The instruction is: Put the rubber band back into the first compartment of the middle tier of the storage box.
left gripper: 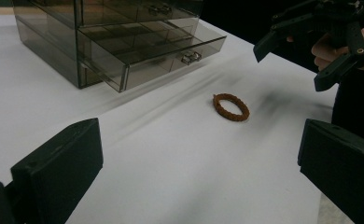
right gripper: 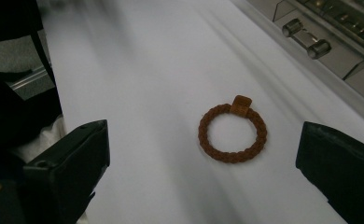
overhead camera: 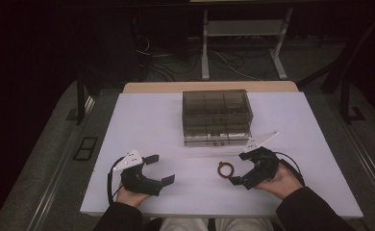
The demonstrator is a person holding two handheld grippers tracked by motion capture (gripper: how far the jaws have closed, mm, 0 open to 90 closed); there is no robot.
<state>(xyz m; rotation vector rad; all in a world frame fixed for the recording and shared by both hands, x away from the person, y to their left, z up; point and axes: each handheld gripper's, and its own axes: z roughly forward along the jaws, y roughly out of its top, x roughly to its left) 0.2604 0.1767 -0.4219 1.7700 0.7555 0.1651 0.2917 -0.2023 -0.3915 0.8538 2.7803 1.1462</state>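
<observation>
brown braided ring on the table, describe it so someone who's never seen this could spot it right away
Start at the smoky clear drawer box at the far middle of the white table, whose bottom drawer is pulled out. Come toward the person's edge: the brown braided ring lies flat, just left of the open right gripper. It is the only small loose thing there, a plaited loop with one flat square tab.

High view looks down toward 12 o'clock; both tool views sit low and close — all share the ring [overhead camera: 227,169] on the table [overhead camera: 152,120].

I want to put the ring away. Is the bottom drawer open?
Open. The bottom drawer sticks out in front of the smoky box, past the drawers above it.
</observation>
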